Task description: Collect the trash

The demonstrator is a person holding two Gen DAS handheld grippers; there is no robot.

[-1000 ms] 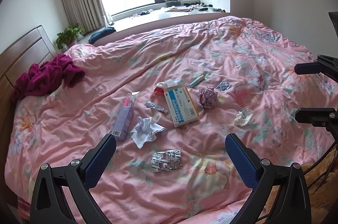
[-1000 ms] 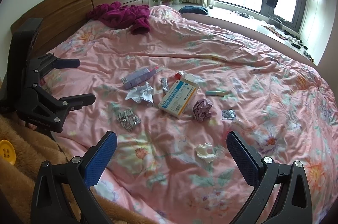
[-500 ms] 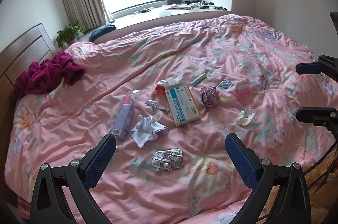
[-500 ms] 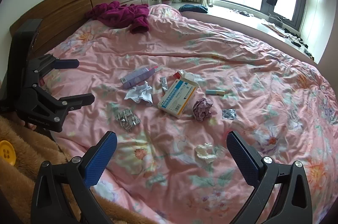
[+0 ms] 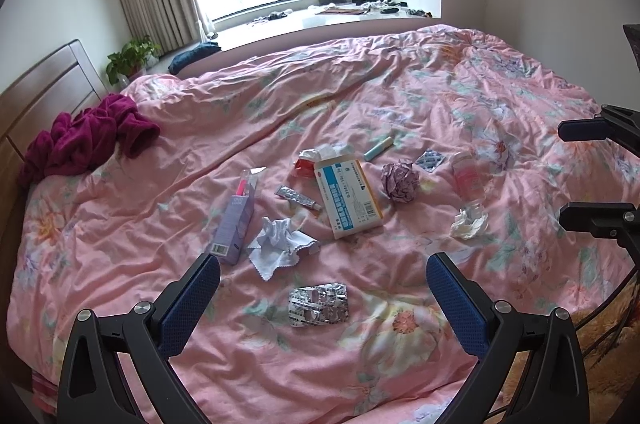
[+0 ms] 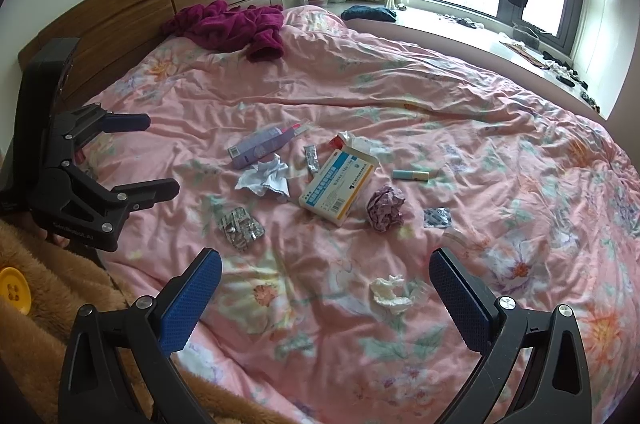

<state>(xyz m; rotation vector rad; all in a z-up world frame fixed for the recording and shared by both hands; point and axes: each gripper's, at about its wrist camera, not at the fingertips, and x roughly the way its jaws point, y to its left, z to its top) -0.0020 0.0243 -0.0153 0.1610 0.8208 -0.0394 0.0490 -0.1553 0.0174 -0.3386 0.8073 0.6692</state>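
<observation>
While both the left gripper (image 5: 323,300) and the right gripper (image 6: 325,288) hang with jaws spread wide and empty over the near edge of the pink quilt (image 5: 400,96), the trash lies mid-bed: a foil blister pack (image 5: 319,304), a white tissue (image 5: 278,244), a medicine box (image 5: 347,198), a purple paper ball (image 5: 399,180) and a small tissue wad (image 6: 390,294).
</observation>
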